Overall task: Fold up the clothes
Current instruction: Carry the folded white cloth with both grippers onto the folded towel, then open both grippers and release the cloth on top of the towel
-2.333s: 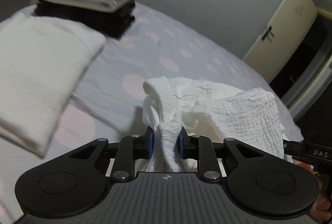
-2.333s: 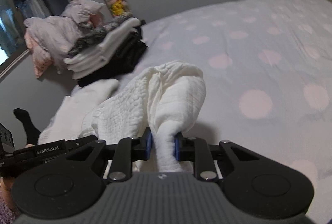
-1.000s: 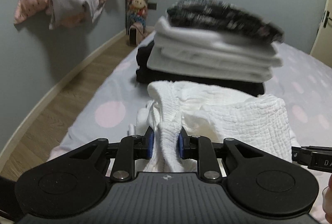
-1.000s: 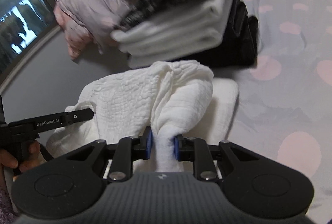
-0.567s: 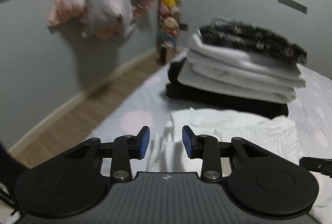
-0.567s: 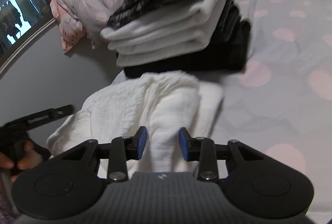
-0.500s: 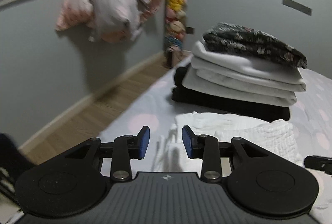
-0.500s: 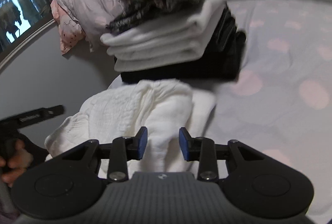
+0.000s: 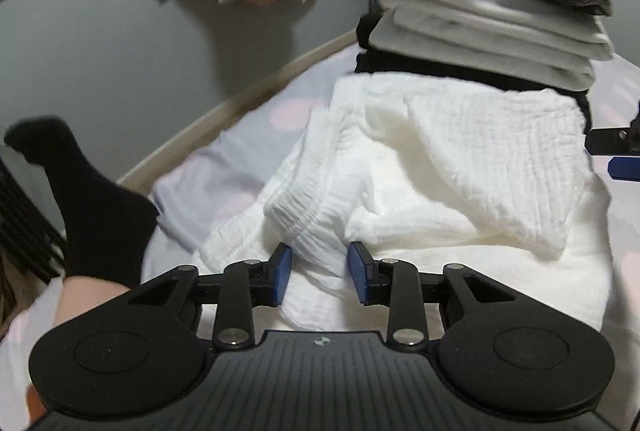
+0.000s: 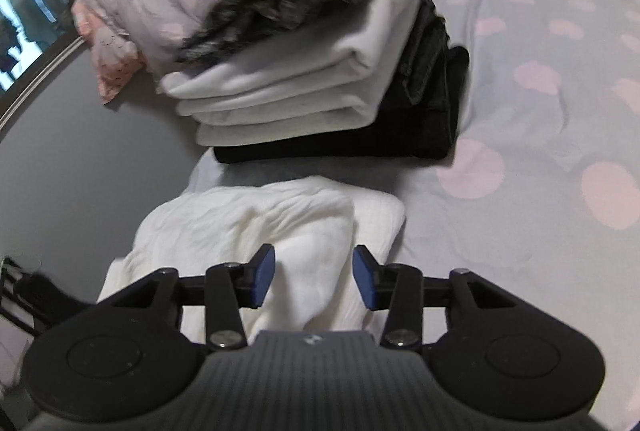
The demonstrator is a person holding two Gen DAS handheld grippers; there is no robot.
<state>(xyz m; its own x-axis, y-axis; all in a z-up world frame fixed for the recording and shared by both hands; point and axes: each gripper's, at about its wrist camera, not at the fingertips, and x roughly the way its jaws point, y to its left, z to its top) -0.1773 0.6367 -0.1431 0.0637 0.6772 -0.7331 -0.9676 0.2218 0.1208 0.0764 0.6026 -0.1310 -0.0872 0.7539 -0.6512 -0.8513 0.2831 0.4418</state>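
A white crinkled garment (image 9: 460, 159) lies loosely folded on the dotted bed sheet (image 10: 540, 111), just in front of a stack of folded clothes (image 10: 320, 83). It rests on another folded white piece (image 10: 380, 215). My left gripper (image 9: 320, 255) straddles the garment's elastic waistband. Its jaws are closing, and the blue pads stand apart from the cloth. My right gripper (image 10: 314, 263) is over the garment's other end (image 10: 248, 219). Its jaws are opening, with a fold of cloth lying loose between the pads.
The stack (image 9: 480, 19) holds black, white and dark patterned pieces. A person's foot in a black sock (image 9: 92, 199) is at the bed's left edge. Pink and grey bedding (image 10: 152, 3) hangs on the grey wall. The bed runs on to the right.
Both grippers have let go of the white garment and their jaws have spread. The garment has sunk onto the folded white piece by the stack. Both views have tipped downward.
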